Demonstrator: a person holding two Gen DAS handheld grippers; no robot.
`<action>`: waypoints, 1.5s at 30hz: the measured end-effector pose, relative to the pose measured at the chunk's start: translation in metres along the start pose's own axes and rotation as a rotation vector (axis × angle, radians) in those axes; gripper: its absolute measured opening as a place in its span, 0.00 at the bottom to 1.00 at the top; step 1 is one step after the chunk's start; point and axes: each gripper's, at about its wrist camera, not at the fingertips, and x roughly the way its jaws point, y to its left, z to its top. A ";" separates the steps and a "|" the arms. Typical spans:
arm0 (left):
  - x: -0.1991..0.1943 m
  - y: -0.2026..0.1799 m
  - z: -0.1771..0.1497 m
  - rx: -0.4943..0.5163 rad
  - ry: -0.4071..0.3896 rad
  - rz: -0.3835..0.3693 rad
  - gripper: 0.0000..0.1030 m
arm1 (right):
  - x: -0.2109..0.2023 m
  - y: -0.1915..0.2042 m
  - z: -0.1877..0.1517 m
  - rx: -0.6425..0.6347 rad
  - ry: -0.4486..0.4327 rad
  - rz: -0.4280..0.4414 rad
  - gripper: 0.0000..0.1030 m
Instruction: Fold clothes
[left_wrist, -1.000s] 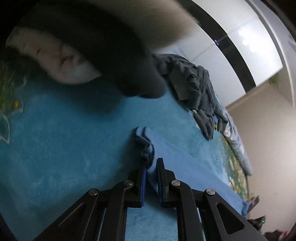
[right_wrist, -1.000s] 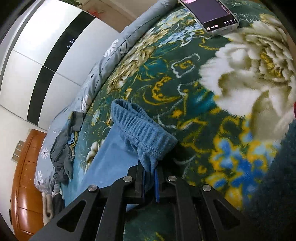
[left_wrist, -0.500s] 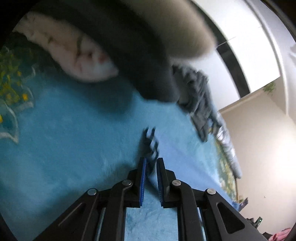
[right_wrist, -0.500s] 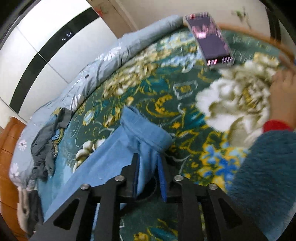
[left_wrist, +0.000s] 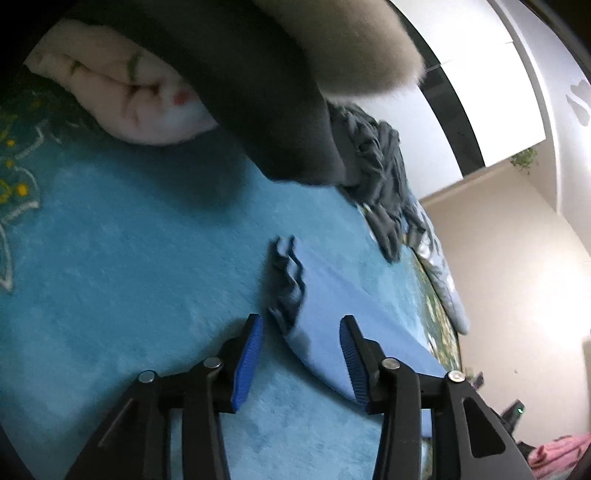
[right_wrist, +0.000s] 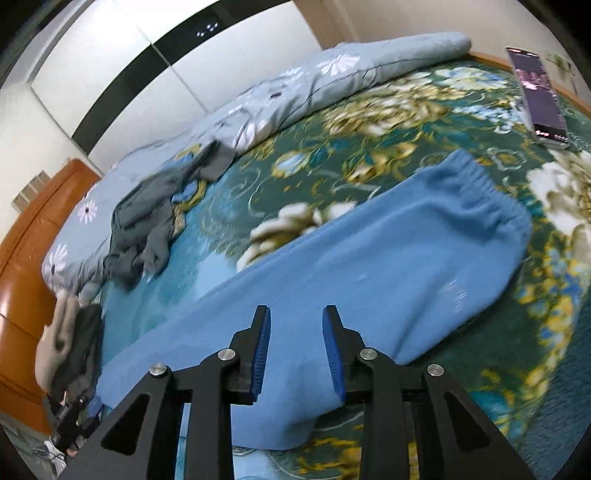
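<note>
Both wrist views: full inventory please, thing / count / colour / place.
blue trousers: 1, light blue fleece, laid flat across the blanket, elastic waistband at the far right
grey clothes pile: 1 heap, dark grey, crumpled near the headboard end
floral blanket: 1, dark green and teal with cream and yellow flowers, covers the bed
quilt: 1, pale blue with white daisies, bunched along the far edge
phone: 1, screen lit, on the blanket at far right
headboard: 1, orange-brown wood, left
wardrobe: white doors with a black stripe, behind the bed
left tongs: open, over the trouser cuff
right tongs: open, over the trousers
</note>
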 end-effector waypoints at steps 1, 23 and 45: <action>0.001 -0.002 -0.001 0.007 0.011 -0.002 0.29 | 0.003 0.002 -0.003 -0.003 0.009 0.000 0.29; -0.015 -0.052 0.010 0.212 -0.106 -0.025 0.03 | 0.006 0.000 -0.020 0.009 0.045 -0.008 0.29; 0.007 -0.026 -0.008 0.220 -0.052 0.028 0.22 | 0.024 0.002 -0.028 0.025 0.079 0.018 0.29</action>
